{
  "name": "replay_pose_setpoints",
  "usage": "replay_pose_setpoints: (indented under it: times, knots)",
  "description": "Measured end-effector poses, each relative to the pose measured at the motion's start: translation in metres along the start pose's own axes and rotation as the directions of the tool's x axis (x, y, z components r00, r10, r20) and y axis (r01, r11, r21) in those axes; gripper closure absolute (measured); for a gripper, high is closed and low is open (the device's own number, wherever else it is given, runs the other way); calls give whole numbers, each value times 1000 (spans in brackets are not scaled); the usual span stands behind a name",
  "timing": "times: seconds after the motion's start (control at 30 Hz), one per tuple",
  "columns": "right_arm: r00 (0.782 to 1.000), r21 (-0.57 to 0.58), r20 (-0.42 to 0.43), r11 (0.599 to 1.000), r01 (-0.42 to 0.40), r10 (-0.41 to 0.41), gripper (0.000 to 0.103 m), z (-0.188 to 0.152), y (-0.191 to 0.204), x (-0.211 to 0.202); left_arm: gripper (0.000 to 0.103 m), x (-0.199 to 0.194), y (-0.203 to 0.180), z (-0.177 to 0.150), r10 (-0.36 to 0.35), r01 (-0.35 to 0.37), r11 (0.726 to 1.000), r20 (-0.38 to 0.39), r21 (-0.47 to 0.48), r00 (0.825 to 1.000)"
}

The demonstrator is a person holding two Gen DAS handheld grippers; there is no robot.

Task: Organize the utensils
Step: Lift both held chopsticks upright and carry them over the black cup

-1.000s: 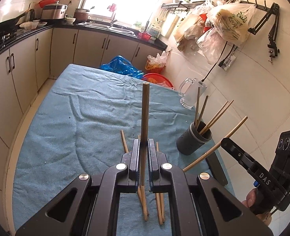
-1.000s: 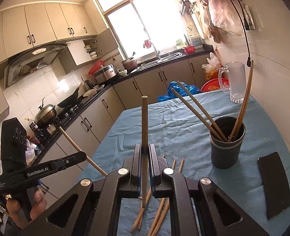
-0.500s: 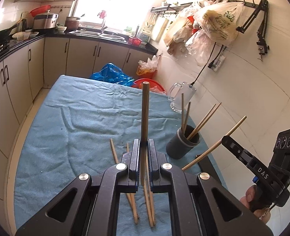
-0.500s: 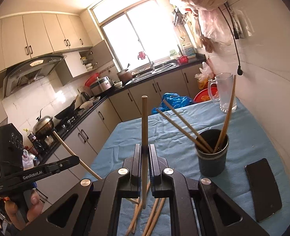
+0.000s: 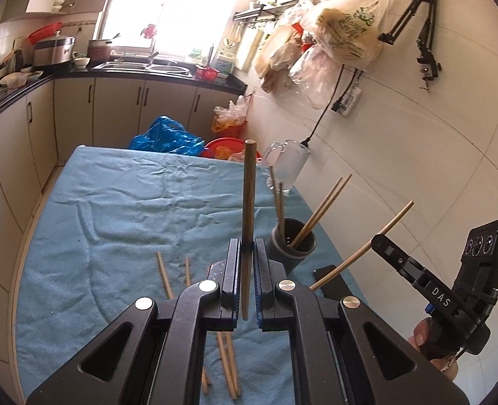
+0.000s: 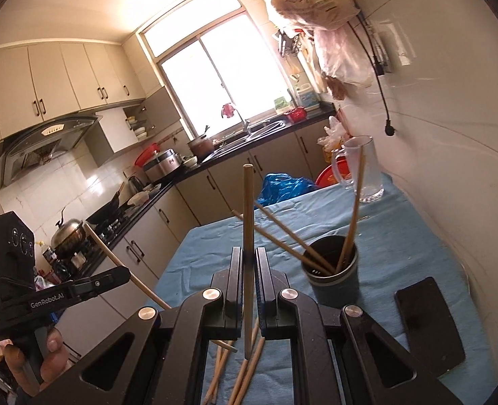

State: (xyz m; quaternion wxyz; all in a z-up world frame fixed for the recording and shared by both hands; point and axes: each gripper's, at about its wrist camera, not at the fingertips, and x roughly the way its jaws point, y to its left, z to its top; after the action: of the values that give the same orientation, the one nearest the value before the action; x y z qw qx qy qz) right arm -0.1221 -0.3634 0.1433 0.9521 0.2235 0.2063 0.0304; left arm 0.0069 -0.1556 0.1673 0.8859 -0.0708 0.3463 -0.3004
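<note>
Both tongs are raised side by side, pointing forward: the left tongs clamp narrowly, and the right tongs likewise, each gripped by a bare hand.

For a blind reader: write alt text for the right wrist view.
The right gripper holds one chopstick upright above a blue-clothed table, near a dark cup of chopsticks. Loose chopsticks lie below; the left gripper holds another.
</note>
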Motion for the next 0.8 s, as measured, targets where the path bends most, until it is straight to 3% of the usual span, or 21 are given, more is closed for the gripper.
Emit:
replay_pose_setpoints:
  times: [0.8]
  knots:
    - [991, 82, 99, 994, 78, -86, 96, 26, -55, -38, 96, 42, -73, 33, -68, 69, 993, -16, 98, 998]
